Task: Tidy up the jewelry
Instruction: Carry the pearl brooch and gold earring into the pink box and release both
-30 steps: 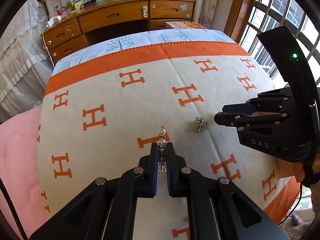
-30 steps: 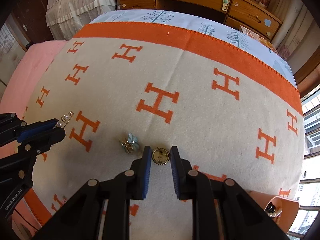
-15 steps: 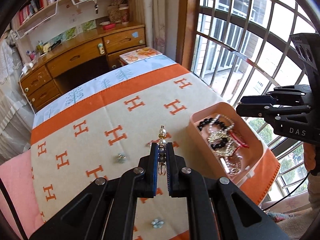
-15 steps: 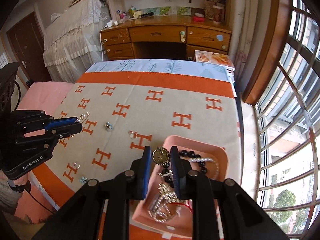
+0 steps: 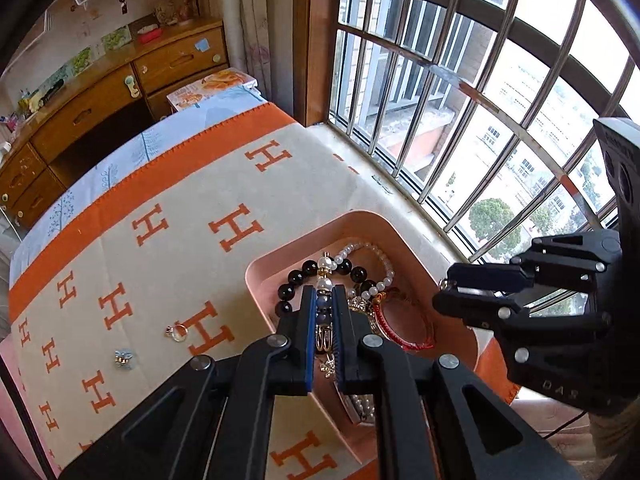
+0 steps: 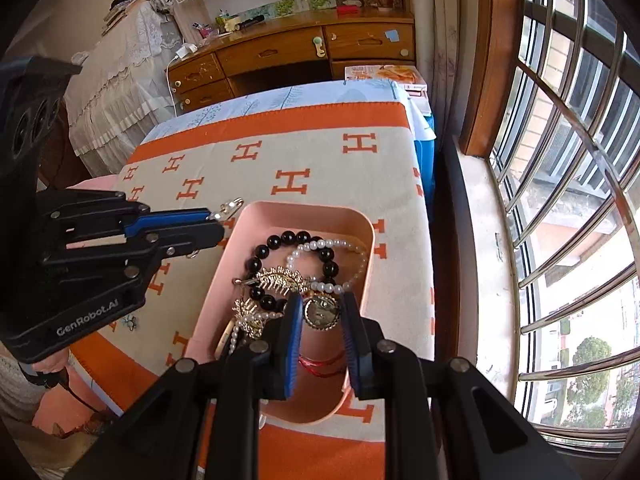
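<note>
A pink tray [image 5: 276,256] [image 6: 360,220] holding a black bead bracelet [image 6: 280,240], a pearl bracelet [image 6: 340,246], a red bangle [image 5: 404,328] and gold pieces sits on the H-patterned blanket near the window. My left gripper [image 5: 323,300] is shut on a pearl pin [image 5: 325,280] and holds it over the tray; it also shows in the right wrist view [image 6: 216,216]. My right gripper [image 6: 320,312] is shut on a round gold brooch [image 6: 322,312] above the tray; it also shows in the left wrist view [image 5: 444,292].
A ring [image 5: 178,332] and a small blue clip [image 5: 124,358] lie on the blanket [image 5: 180,200] left of the tray. Another small piece [image 6: 130,322] lies on the blanket's near left. Window bars [image 5: 460,100] stand right of the bed. A wooden desk [image 6: 300,52] stands beyond.
Both grippers have carried their pieces from the blanket's middle to right over the pink tray. The tray now fills the near view in both cameras.
</note>
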